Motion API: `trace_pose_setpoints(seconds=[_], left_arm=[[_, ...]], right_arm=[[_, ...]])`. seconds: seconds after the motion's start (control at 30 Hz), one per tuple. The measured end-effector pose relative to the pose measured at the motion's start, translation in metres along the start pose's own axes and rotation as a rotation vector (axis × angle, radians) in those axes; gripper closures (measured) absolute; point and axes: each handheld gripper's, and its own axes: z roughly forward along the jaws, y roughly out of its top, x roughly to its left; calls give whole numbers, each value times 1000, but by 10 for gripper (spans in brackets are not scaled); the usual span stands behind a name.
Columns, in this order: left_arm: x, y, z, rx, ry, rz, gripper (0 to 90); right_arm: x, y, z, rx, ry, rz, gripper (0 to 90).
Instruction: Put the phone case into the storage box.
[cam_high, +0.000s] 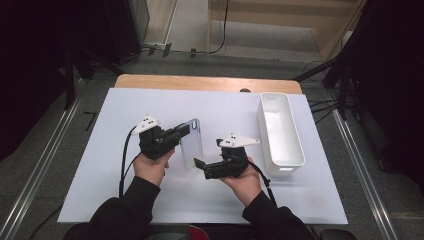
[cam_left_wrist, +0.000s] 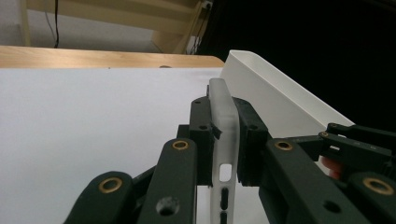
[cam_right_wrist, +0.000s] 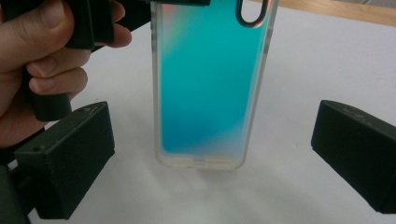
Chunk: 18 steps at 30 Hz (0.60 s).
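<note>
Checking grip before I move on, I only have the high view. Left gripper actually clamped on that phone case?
Observer: Yes. The left gripper has both pads pressed on the phone case, edge-on between them.
Operator: Right one?
Observer: The right gripper is open, its jaws wide on either side of the case without touching it.
Operator: Case colour?
Observer: Clear rim, its back shimmering teal to blue, with a camera cutout at the end the left gripper holds.

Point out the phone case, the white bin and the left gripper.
phone case (cam_right_wrist: 205, 88): right gripper view, middle of its back.
white bin (cam_high: 295, 145): high view, right wall.
left gripper (cam_left_wrist: 224, 126): left gripper view, between its jaws.
</note>
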Motion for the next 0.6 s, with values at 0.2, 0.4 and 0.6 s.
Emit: trace_pose_setpoints(seconds=[0.2,0.4,0.6], left_arm=[[-1,0,0,3,-7,-11,792],[-2,0,0,6,-22,-32,791],[-3,0,0,12,-27,-32,791]], right_arm=[[1,8,0,9,-26,10,0],[2,17,3,32,-22,11,0],[3,24,7,51,-14,14,0]])
